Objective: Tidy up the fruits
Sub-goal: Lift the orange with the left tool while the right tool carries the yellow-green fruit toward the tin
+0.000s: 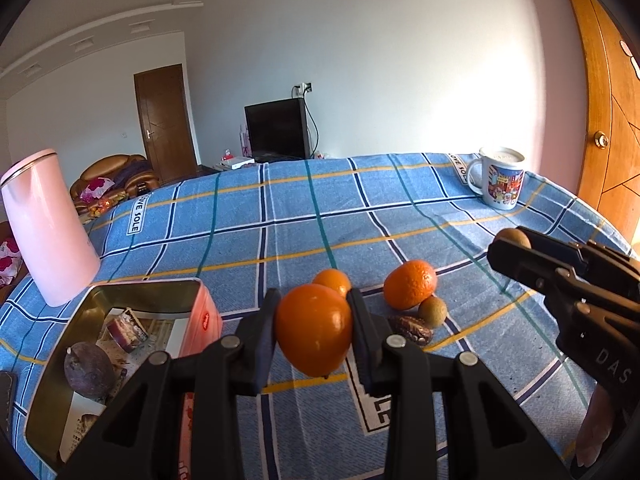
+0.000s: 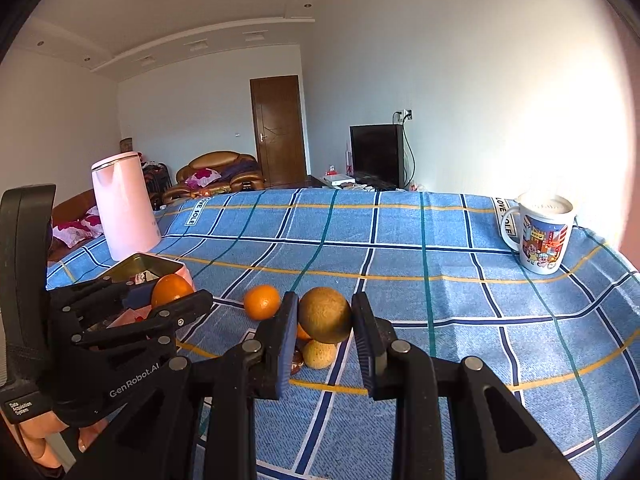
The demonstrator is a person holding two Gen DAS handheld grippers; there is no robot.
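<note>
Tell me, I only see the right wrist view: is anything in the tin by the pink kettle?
Observer: Yes, the left wrist view looks into the tin: one dark purple fruit lies inside.
Operator: How is the left gripper holding its orange?
Observer: It is shut on it, pads on its two sides.
Operator: What's hidden behind my brown fruit?
Observer: A mandarin and a date, beside a smaller brown fruit on the cloth.
</note>
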